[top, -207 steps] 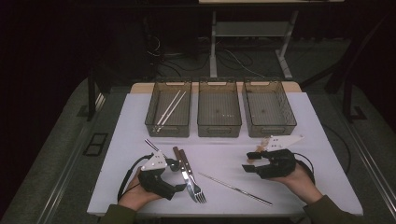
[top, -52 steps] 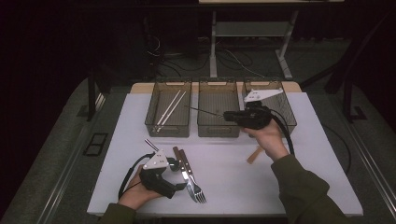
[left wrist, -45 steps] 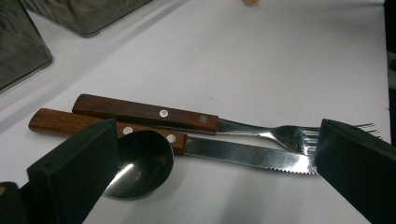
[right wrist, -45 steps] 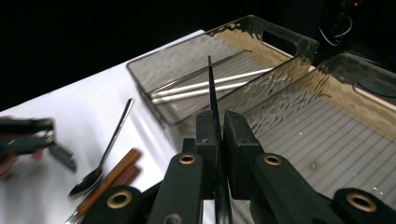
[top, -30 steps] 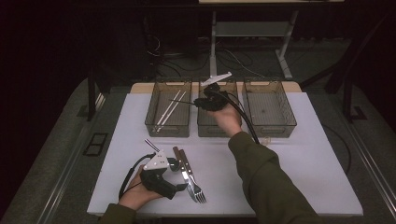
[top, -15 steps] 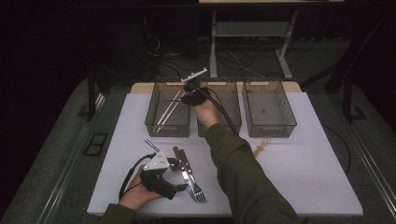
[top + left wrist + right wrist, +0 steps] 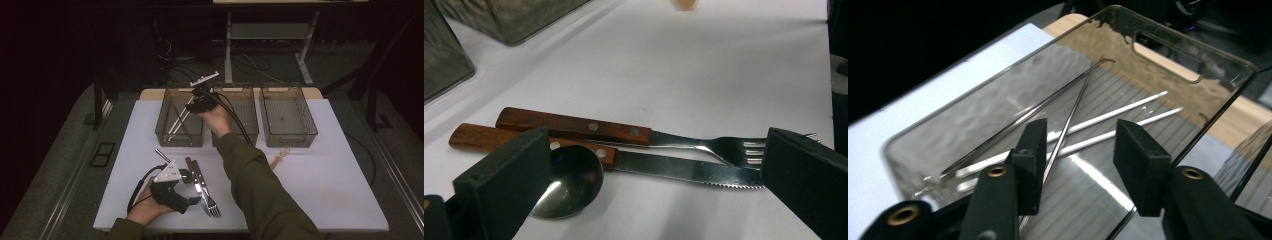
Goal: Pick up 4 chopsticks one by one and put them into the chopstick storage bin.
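Observation:
My right gripper (image 7: 198, 100) hangs over the left bin (image 7: 162, 119), and the right gripper view shows my right gripper (image 7: 1083, 137) open. A thin metal chopstick (image 7: 1073, 117) lies slanted in the bin (image 7: 1168, 40), running beside one jaw and free of both. Two white chopsticks (image 7: 1128, 107) lie under it. My left gripper (image 7: 191, 191) rests at the table's front left, open. In its own view my left gripper (image 7: 656, 155) straddles a wooden-handled knife (image 7: 684, 170) and fork (image 7: 574, 125). A steel spoon bowl (image 7: 569, 180) sits by one jaw.
A middle bin (image 7: 248, 125) and a right bin (image 7: 288, 116) stand in a row beside the left one. A wooden spoon (image 7: 279, 158) lies on the white table in front of them. A thin dark stick (image 7: 161, 154) lies just behind the left gripper.
My right gripper swept left from the right bin to above the left bin, carrying the metal chopstick, which now lies in that bin. The left gripper stayed put.

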`<state>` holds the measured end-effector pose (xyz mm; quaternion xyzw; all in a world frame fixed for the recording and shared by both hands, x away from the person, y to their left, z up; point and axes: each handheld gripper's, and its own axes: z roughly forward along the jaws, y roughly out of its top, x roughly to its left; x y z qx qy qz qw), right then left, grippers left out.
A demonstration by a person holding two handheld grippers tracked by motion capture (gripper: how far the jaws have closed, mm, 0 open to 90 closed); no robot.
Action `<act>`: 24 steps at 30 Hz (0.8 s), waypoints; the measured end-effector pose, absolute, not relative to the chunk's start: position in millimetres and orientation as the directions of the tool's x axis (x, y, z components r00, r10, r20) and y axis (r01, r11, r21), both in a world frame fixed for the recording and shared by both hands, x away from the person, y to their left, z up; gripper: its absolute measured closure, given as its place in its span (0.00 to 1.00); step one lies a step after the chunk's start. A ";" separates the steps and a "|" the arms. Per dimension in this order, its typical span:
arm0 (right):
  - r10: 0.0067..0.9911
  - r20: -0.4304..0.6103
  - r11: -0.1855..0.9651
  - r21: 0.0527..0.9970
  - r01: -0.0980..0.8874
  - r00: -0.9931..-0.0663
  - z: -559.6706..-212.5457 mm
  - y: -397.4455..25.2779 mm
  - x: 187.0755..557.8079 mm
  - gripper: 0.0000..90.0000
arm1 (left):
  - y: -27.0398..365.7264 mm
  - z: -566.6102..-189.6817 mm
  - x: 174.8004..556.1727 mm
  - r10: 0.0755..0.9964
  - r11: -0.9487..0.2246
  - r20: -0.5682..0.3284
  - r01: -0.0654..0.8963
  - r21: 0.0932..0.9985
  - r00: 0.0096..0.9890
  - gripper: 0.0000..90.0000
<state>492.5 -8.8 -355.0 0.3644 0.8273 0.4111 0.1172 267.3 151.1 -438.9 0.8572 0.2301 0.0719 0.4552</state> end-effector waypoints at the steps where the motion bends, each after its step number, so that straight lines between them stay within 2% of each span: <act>1: 0.694 0.126 0.385 0.767 0.514 -0.709 -353.8 -11.8 491.2 0.59 | 151.1 -438.9 267.2 0.460 -0.481 -0.086 0.329 0.813 0.884 0.00; 12: 0.627 0.162 0.373 0.796 0.476 -0.762 -345.4 -54.6 461.8 0.45 | 152.9 -438.0 266.0 0.465 -0.467 -0.095 0.335 0.818 0.880 0.00; 24: 0.566 0.160 0.384 0.817 0.430 -0.809 -349.3 -109.6 420.7 0.41 | 156.2 -439.4 266.7 0.476 -0.468 -0.100 0.348 0.812 0.874 0.00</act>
